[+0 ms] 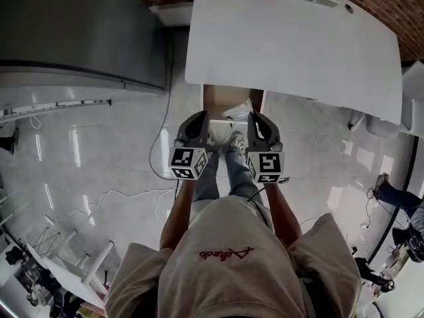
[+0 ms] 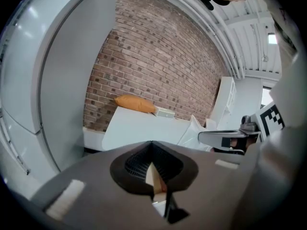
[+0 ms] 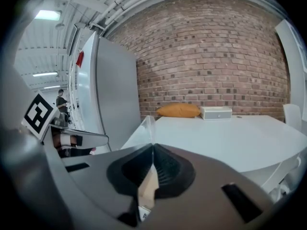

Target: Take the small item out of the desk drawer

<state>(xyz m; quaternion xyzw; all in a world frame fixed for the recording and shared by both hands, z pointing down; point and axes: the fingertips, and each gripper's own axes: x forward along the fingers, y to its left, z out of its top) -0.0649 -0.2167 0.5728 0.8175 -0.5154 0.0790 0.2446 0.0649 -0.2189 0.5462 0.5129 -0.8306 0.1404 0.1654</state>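
From the head view, the desk drawer (image 1: pixel 215 97) stands pulled out under the near edge of the white desk (image 1: pixel 291 38), its pale wooden inside showing. Something whitish lies at its near right, too small to tell apart. My left gripper (image 1: pixel 201 116) and right gripper (image 1: pixel 255 116) hover side by side just above the drawer's near end, both shut with nothing between the jaws. In the left gripper view the left gripper (image 2: pixel 152 144) has its dark pads pressed together. The right gripper (image 3: pixel 153 147) shows the same in the right gripper view.
A tall grey fridge (image 1: pixel 79 32) stands left of the desk. An orange cushion (image 3: pixel 178 110) and a white box (image 3: pixel 216 112) sit at the desk's far edge by the brick wall. Cables (image 1: pixel 159 171) run over the glossy floor. A white chair (image 1: pixel 414 88) stands at the right.
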